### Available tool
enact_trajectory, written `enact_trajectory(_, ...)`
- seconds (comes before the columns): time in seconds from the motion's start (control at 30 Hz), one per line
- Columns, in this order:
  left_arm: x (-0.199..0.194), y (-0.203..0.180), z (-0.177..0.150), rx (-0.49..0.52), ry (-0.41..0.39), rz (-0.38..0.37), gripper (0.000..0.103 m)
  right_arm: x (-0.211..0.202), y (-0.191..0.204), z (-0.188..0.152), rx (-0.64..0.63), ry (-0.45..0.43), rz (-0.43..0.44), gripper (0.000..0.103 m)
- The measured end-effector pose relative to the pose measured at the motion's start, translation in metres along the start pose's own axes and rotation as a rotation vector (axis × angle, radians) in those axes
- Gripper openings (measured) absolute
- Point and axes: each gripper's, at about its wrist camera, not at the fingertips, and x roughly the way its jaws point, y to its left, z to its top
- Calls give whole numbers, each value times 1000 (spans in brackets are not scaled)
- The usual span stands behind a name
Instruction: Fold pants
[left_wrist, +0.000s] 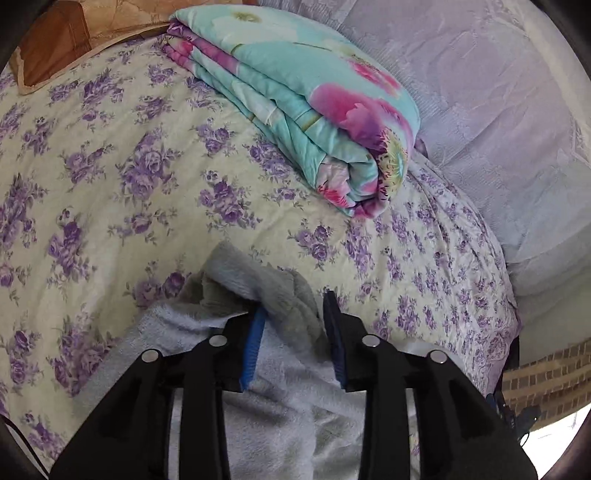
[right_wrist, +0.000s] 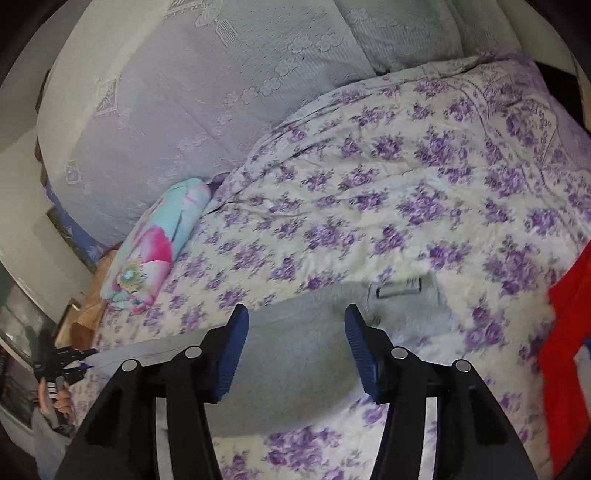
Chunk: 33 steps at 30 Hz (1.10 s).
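Lying on the floral bed (left_wrist: 110, 155), the grey fleece pants (left_wrist: 273, 373) sit at six o'clock in the left wrist view, a bunched fold between the parted jaws of the left gripper (left_wrist: 293, 306), whether pressed I cannot tell. A folded turquoise quilt (left_wrist: 295, 99) rests toward twelve o'clock. Over the pants, the right gripper (right_wrist: 295, 314) has open, empty jaws, red cloth (right_wrist: 569, 350) at three o'clock.
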Motion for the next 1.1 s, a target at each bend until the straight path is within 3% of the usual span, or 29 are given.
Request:
enact_trajectory(0.13,-50,8,-23,74,-94,31,56,-33,-10,-29,47,8,30,56)
enact_trajectory(0.23,-82,22,-36,86,-124,45,56,-55,-18,-52,79,14,44,61)
enact_trajectory(0.37,-100,49,-61,63,-91,77,56,-71,-25,-79,128,37,91,66)
enact_trajectory(0.63,-69,106,-119,-74,53,44,56,-87,-19,-110,131,68,132,70)
enact_trajectory(0.73,-47,112,-120,-122,85,-3,56,-101,-14,-122,120,67,134,70)
enact_trajectory(0.83,-34,103,-112,-111,67,-11,55,-122,-6,-135,105,65,131,70)
enact_trajectory(0.9,-28,97,-108,-101,60,-19,51,-137,0,-148,108,73,140,70)
enact_trajectory(0.97,-24,98,-107,-106,47,-9,32,-152,5,-162,120,96,147,70)
enact_trajectory(1.1,-24,105,-111,-98,22,-54,23,-174,11,-207,198,196,184,70)
